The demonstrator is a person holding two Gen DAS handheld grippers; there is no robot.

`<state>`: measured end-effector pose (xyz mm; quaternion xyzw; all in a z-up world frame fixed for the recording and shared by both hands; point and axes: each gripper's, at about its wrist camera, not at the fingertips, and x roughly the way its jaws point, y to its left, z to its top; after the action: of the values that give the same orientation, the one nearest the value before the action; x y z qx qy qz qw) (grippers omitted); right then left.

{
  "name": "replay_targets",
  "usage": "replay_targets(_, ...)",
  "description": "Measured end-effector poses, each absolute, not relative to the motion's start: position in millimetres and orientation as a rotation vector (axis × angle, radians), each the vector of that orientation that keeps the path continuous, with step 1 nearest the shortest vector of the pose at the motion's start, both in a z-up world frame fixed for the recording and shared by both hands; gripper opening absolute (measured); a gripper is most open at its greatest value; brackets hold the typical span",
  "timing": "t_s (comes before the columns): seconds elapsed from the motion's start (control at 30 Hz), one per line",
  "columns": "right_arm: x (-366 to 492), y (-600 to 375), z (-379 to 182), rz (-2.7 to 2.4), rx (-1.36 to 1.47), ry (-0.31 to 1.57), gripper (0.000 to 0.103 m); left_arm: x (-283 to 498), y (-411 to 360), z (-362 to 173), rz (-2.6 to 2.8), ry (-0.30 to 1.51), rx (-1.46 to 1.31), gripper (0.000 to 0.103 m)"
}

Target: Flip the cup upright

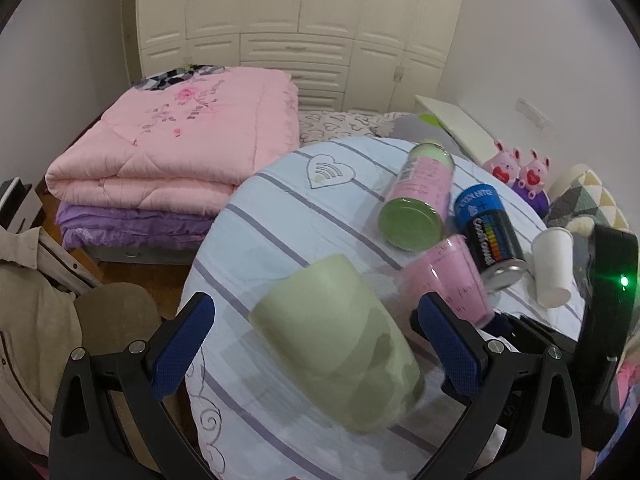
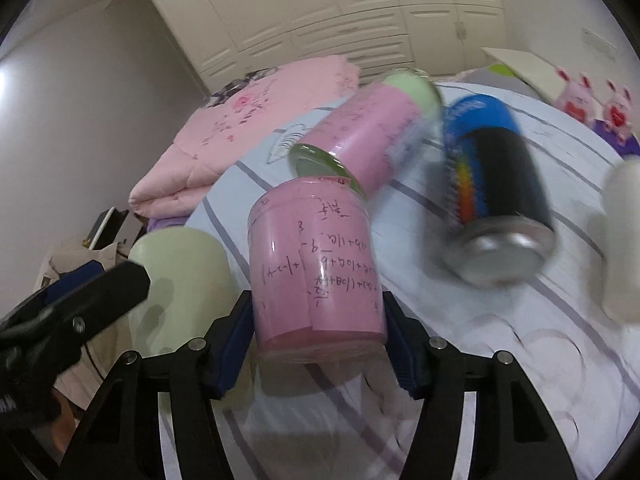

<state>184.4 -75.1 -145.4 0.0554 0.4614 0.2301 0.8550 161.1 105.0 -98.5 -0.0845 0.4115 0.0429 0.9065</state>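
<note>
A pale green cup (image 1: 340,340) stands upside down and tilted on the striped cloth between the fingers of my left gripper (image 1: 316,344), which is open around it without touching. It also shows in the right wrist view (image 2: 180,284). My right gripper (image 2: 318,344) is shut on a clear cup lined with pink paper (image 2: 316,268), held upside down, base upward; it shows in the left wrist view (image 1: 452,280) too.
A pink-and-green canister (image 1: 416,200), a black-and-blue can (image 1: 490,232) and a white paper cup (image 1: 554,266) lie or stand on the round striped table (image 1: 280,216). Folded pink quilt (image 1: 180,144) and wardrobe behind. Pink plush toys (image 1: 520,168) at right.
</note>
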Motion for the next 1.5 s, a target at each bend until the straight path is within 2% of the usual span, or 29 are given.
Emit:
replay_targets(0.53, 93.5, -122.6, -146.5, 0.241, 0.230, 0.949, 0.063, 113.2, 47.2, -95.6, -0.006, 0.901, -0.077, 0.103)
replay_targets(0.6, 91.8, -121.4, -149.8, 0.247, 0.231, 0.962, 0.082, 109.3, 43.2, -95.9, -0.004, 0.915, -0.073, 0.103)
replay_targets(1.03, 64.7, -152.7, -124.2, 0.222, 0.202, 0.905, 0.082, 87.2, 5.6, -81.9, -0.081, 0.924, -0.117, 0.103)
replay_targets(1.5, 70.7, -222.7, -106.9, 0.022, 0.081, 0.849, 0.083, 104.7, -39.0, -100.2, -0.103, 1.008, -0.143, 0.103)
